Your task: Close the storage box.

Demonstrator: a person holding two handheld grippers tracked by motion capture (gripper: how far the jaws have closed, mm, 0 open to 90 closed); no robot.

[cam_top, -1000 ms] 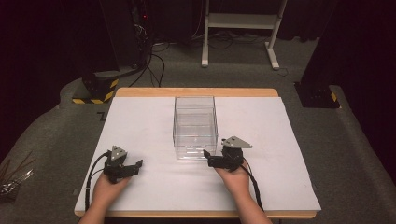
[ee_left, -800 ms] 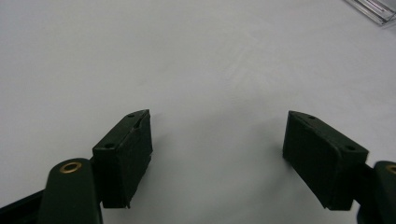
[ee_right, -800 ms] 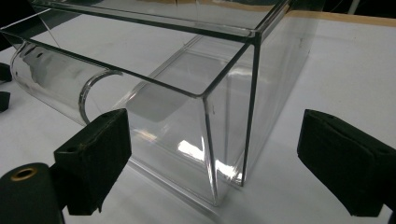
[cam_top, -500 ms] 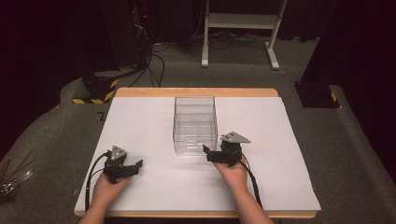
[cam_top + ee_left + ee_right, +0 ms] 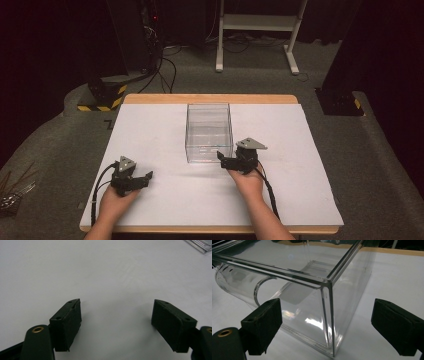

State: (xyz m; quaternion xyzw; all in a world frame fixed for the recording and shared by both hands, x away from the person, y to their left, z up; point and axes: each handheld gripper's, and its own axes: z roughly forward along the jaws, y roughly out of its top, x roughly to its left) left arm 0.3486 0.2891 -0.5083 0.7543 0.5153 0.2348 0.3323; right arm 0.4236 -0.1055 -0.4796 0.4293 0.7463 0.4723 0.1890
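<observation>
Jaws spread wide on both tools, gripping nothing, above a white tabletop (image 5: 165,125) edged in pale wood. At its middle stands a clear plastic box (image 5: 209,131), open-topped and empty, its long side running away from the person. At the box's near right corner, the right gripper (image 5: 231,162) frames that corner between its jaws in the right gripper view, not touching it. Well apart, toward the near left, the left gripper (image 5: 142,177) rests low over bare white surface, held in the person's hand.
</observation>
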